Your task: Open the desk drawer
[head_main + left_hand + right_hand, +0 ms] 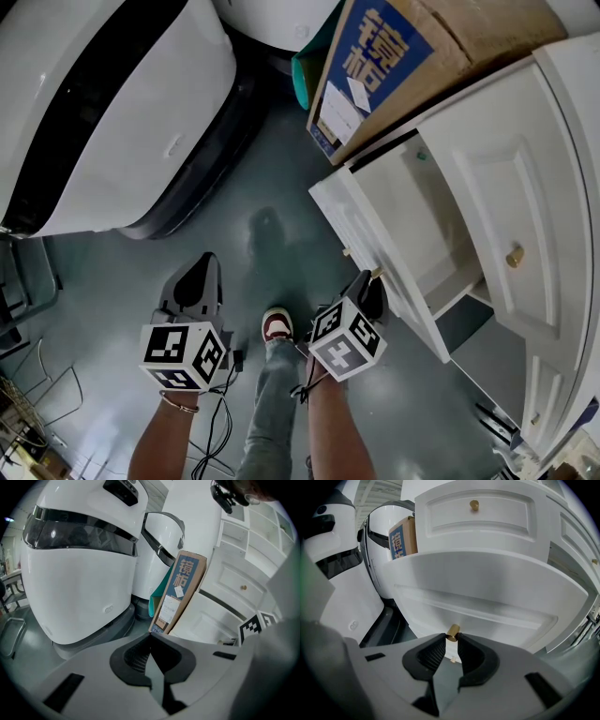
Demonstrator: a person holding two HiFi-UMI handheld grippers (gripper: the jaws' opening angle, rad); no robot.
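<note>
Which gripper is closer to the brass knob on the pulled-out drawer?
Right. The right gripper has the brass knob between its jaw tips; the left gripper hangs off to the left over the floor, clear of the drawer.

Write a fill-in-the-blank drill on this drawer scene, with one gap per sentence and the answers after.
The right claw grips the drawer's brass ____.
The left claw is shut and holds ____.
The drawer of the white desk stands ____.
The cardboard box beside the desk carries a ____ label.
Missing: knob; nothing; open; blue.
</note>
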